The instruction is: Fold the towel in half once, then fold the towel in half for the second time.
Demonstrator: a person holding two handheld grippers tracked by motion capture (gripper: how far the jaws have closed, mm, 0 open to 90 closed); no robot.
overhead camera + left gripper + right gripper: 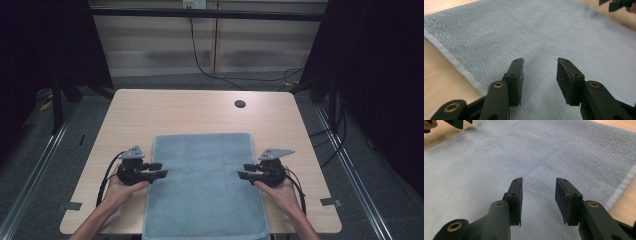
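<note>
A grey-blue towel (202, 180) lies flat on the wooden table (200, 107), reaching from the middle to the near edge. My left gripper (161, 170) hovers at the towel's left edge, jaws pointing right, open with nothing between them. My right gripper (243, 171) faces it from the towel's right edge, also open and empty. In the left gripper view my left gripper (540, 61) is above the towel (544, 32), with its hemmed edge at the left. In the right gripper view my right gripper (539, 180) stands over the towel (524, 150).
A round cable hole (240, 104) sits in the table's far right part. Bare wood runs along both sides of the towel and behind it. Beyond the table are dark frame posts, a black cable (200, 62) on the floor and a pale wall.
</note>
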